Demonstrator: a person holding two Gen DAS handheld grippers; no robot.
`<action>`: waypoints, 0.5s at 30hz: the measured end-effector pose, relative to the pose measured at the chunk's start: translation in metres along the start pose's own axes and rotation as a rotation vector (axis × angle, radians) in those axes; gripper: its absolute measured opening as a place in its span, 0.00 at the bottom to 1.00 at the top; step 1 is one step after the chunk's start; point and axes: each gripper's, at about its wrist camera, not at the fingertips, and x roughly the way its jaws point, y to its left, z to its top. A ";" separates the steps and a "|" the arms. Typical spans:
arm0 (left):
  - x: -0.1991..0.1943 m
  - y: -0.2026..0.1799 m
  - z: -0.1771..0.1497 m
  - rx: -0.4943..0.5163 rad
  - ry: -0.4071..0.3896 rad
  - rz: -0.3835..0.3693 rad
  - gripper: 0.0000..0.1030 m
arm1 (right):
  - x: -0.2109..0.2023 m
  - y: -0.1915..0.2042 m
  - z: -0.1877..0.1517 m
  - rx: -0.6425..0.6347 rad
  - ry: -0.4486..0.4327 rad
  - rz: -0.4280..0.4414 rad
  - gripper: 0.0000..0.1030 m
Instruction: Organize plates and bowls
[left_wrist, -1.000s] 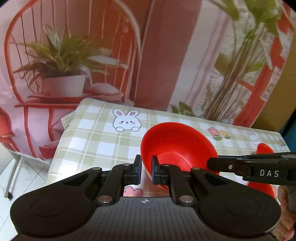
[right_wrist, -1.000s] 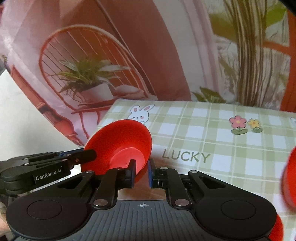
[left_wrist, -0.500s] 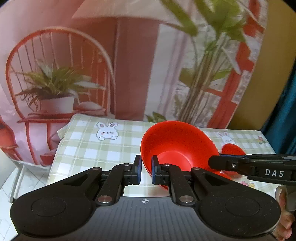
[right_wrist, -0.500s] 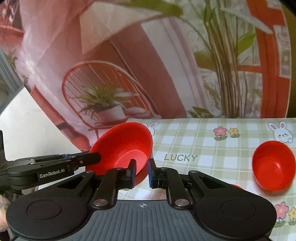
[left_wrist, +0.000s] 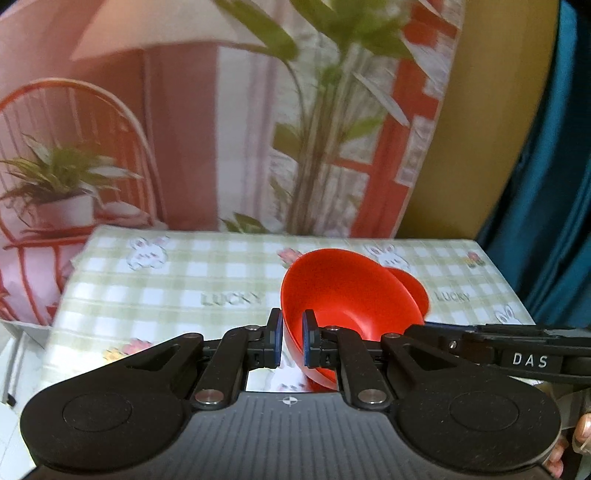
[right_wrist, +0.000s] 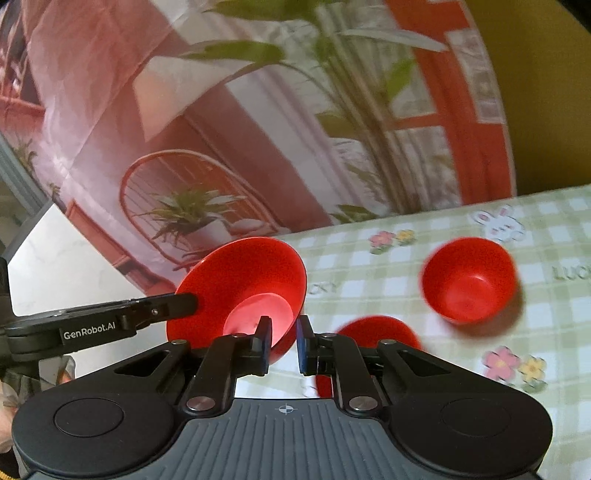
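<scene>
Currently both hand-held grippers clamp one red bowl (left_wrist: 347, 295) by opposite rims — left hand-held gripper (left_wrist: 291, 339) narrow on its near-left wall; right hand-held gripper (right_wrist: 282, 345) narrow on the far side; bowl held tilted above the worktop (right_wrist: 388, 273); second bowl (right_wrist: 469, 280) sits upright there.

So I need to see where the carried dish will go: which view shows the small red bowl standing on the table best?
The right wrist view: the small red bowl stands unobstructed on the checked tablecloth. In the left wrist view, the held red bowl hides most of it.
</scene>
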 end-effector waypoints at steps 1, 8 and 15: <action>0.005 -0.005 -0.002 0.001 0.010 -0.006 0.11 | -0.002 -0.007 -0.002 0.004 0.002 -0.006 0.14; 0.045 -0.028 -0.021 0.002 0.077 -0.021 0.12 | 0.003 -0.045 -0.011 0.008 0.026 -0.065 0.14; 0.081 -0.032 -0.035 -0.028 0.119 0.003 0.12 | 0.029 -0.065 -0.015 -0.001 0.071 -0.097 0.14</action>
